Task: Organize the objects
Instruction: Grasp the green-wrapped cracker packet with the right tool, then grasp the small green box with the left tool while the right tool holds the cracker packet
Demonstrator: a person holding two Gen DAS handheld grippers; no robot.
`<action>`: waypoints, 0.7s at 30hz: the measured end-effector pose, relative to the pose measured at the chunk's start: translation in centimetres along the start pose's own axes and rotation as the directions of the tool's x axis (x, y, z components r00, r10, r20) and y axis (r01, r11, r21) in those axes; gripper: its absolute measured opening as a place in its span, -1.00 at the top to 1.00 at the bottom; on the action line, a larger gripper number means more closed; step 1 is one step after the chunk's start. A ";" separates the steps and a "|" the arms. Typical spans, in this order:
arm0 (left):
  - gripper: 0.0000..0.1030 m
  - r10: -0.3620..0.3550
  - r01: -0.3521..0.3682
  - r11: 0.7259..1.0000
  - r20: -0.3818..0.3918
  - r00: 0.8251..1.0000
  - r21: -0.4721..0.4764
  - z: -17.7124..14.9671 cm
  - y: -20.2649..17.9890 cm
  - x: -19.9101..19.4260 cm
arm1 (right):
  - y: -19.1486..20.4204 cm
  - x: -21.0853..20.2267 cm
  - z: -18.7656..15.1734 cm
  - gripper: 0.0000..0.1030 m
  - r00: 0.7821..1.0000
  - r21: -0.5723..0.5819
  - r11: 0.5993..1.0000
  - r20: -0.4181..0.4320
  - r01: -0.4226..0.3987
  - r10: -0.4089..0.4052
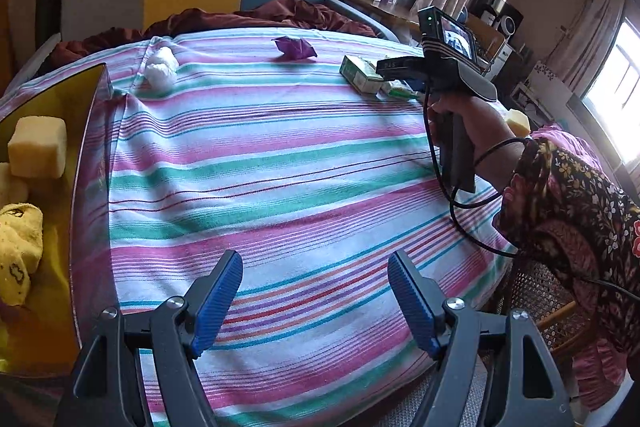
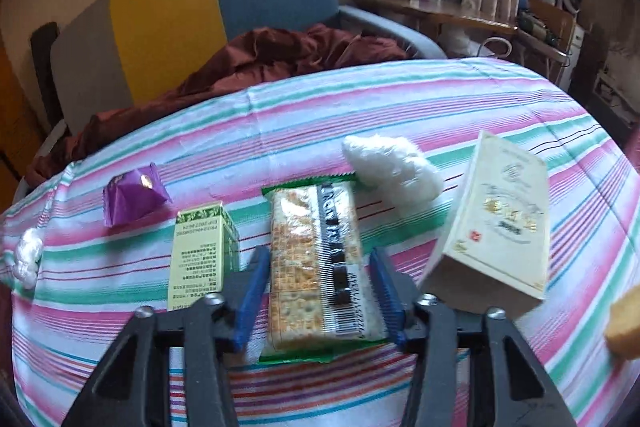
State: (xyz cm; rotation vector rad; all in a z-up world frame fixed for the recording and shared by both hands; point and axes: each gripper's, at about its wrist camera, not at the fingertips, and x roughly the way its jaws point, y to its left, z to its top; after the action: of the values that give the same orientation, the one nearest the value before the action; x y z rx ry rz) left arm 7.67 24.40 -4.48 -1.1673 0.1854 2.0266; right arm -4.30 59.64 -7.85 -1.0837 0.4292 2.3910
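A clear-and-green cracker packet [image 2: 316, 267] lies lengthwise on the striped cloth [image 2: 360, 107]. My right gripper [image 2: 318, 255] straddles it, the blue pads against its long edges. Left of it lies a green box [image 2: 200, 259], and farther left a purple wrapper [image 2: 130, 197]. A white plastic wad [image 2: 394, 167] and a tilted cream box [image 2: 496, 223] sit to the right. My left gripper [image 1: 314, 259] hangs open over bare cloth, nothing between its fingers. A yellow bin [image 1: 86, 147] at its left holds a sponge block [image 1: 38, 147] and a yellow cloth [image 1: 18, 255].
A second white wad [image 1: 161, 65] lies near the bin's far corner. Another yellow sponge [image 1: 518, 121] sits by the cloth's right edge, past a hand and floral sleeve [image 1: 568, 211]. A maroon blanket [image 2: 260, 67] is bunched behind the cloth. A wicker chair [image 1: 536, 291] stands at the right.
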 end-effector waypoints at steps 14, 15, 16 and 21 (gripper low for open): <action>-0.48 0.031 -0.030 0.999 0.018 0.999 -0.039 2.7 0.3 1.0 | 0.1 -3.4 -3.3 0.19 0.997 -0.029 0.997 0.019 -0.077 0.077; -0.48 0.038 -0.037 0.999 0.021 0.999 -0.037 3.1 0.3 1.2 | -0.2 -3.6 -3.5 0.19 0.999 -0.018 0.999 0.021 -0.048 0.049; -0.48 0.043 -0.042 0.999 0.023 0.999 -0.034 3.7 0.1 1.6 | -0.7 -3.9 -3.9 0.19 1.000 -0.008 1.000 0.019 -0.005 0.005; -0.48 0.052 -0.052 0.999 0.026 0.998 -0.009 6.5 -0.7 3.7 | -2.1 -4.7 -5.2 0.19 0.999 0.015 0.999 0.009 0.033 -0.033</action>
State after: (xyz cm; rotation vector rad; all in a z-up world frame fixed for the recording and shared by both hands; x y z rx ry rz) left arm 2.74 29.99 -3.50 -1.1518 0.1962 2.0886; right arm 2.72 57.60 -7.72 -1.0651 0.4218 2.3595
